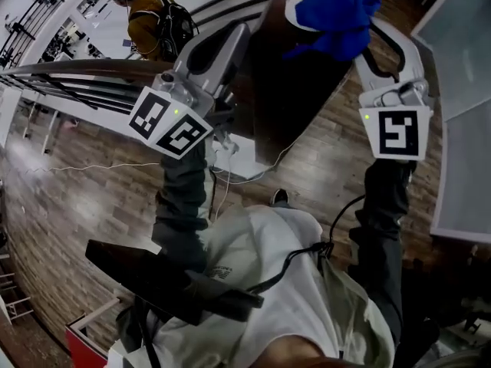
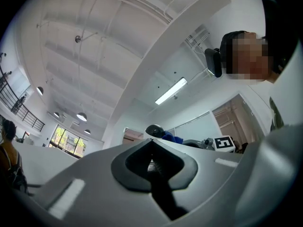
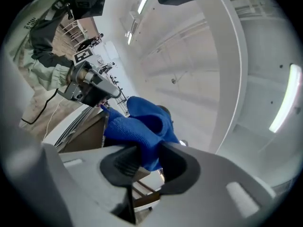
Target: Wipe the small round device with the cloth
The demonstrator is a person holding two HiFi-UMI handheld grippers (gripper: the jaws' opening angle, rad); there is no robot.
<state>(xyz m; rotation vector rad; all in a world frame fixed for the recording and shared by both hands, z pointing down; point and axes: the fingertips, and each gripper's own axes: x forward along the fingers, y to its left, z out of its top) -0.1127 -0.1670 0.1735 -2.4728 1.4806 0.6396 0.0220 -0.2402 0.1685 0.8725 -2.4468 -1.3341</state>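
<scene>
Blue cloth (image 1: 337,18) above wood-plank floor (image 1: 92,198)

Head view is dim and heavy with shadow, the wooden floor (image 1: 92,198) dull and the edges bowed by the wide lens. Left gripper view is bright: a ceiling strip light (image 2: 170,91) and a far window (image 2: 66,138) glow, the white ceiling (image 2: 94,46) near washout. Right gripper view is evenly lit, the cloth (image 3: 142,126) crisp and saturated, corners dark and smeared.

The right gripper (image 3: 149,161) clamps a blue cloth (image 3: 139,126) between its jaws, the bunched folds rising toward eleven o'clock.
</scene>
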